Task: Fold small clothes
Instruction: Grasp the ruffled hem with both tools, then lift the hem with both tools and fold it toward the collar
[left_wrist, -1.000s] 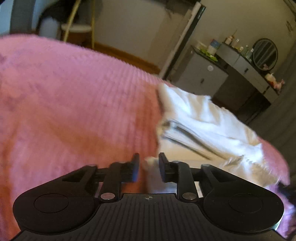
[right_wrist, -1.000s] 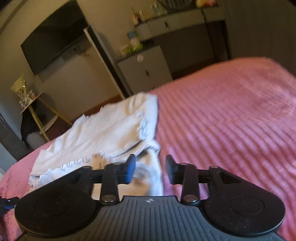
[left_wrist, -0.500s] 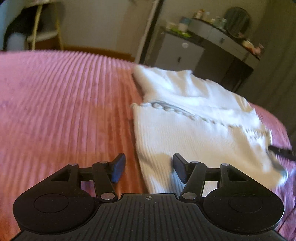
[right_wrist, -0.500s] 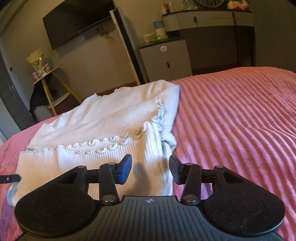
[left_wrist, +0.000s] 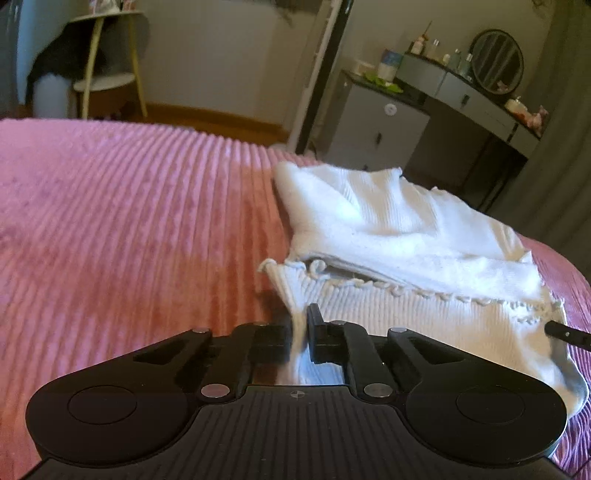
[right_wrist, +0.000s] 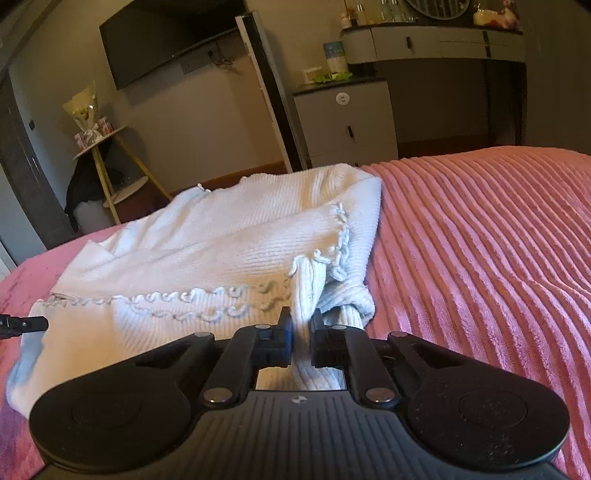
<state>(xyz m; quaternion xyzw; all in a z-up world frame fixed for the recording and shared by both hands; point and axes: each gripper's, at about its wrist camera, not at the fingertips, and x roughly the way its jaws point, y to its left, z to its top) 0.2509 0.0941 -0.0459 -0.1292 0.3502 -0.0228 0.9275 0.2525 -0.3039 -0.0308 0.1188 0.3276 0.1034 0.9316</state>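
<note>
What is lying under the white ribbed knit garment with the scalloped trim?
Under the white ribbed knit garment lies the pink ribbed plush bedspread, visible all around it. The part directly beneath is covered, so anything there cannot be seen. The garment is folded over itself; both grippers pinch its near edge.

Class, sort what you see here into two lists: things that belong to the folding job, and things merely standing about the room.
Belonging to the job:
white ribbed garment
left gripper, shut on its near edge
right gripper, shut on its near edge
pink bedspread it lies on

Just standing about:
wall television
grey cabinet
round mirror
tripod side table
</note>
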